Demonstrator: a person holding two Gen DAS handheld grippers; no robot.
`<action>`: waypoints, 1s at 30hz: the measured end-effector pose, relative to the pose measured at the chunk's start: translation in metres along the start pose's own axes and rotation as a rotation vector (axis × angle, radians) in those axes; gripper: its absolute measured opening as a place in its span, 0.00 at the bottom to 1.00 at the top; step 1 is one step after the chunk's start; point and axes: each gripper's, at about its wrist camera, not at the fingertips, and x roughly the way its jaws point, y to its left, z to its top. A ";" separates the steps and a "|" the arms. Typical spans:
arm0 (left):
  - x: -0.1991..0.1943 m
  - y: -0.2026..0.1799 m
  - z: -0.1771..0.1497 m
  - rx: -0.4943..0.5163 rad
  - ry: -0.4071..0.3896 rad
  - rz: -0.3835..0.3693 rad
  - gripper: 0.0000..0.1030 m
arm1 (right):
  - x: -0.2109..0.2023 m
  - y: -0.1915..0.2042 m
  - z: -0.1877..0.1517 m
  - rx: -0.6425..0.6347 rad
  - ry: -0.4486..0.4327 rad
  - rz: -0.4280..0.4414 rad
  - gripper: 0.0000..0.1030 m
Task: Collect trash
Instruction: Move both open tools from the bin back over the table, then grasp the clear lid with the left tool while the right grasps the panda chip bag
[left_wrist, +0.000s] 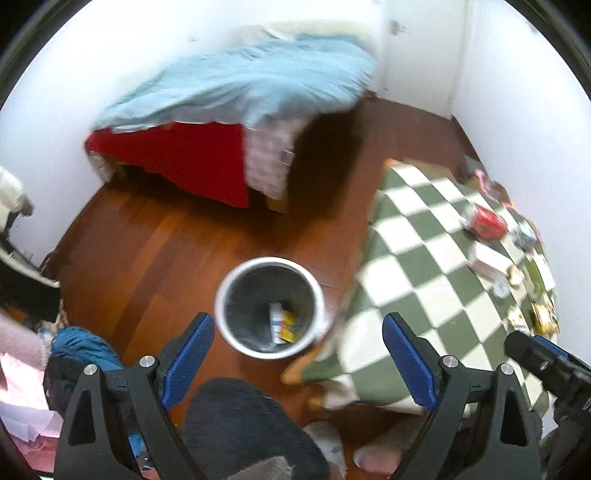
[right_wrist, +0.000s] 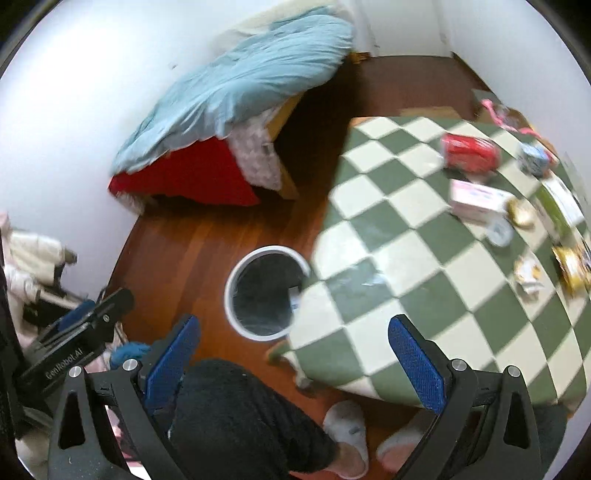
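While both grippers hang empty: bin (left_wrist: 270, 307) on floor beside checkered counter (left_wrist: 424, 280).
Fingers (left_wrist: 190, 356) are spread wide on left gripper (left_wrist: 299, 363) and right gripper (right_wrist: 295, 363); wrappers lie in bin.

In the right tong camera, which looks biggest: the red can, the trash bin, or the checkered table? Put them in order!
1. Checkered table, the largest by far.
2. Trash bin, with part of its rim hidden behind the table edge.
3. Red can, the smallest.

The can lies farther from the camera, so it may look smaller than it is.
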 end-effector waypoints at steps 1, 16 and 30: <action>0.009 -0.018 0.000 0.021 0.017 -0.012 0.90 | -0.004 -0.013 0.000 0.027 -0.004 -0.002 1.00; 0.132 -0.258 0.000 0.256 0.220 -0.159 1.00 | -0.025 -0.309 0.019 0.336 0.054 -0.403 1.00; 0.187 -0.351 0.018 0.413 0.260 -0.189 0.85 | 0.026 -0.398 0.062 0.263 0.174 -0.434 1.00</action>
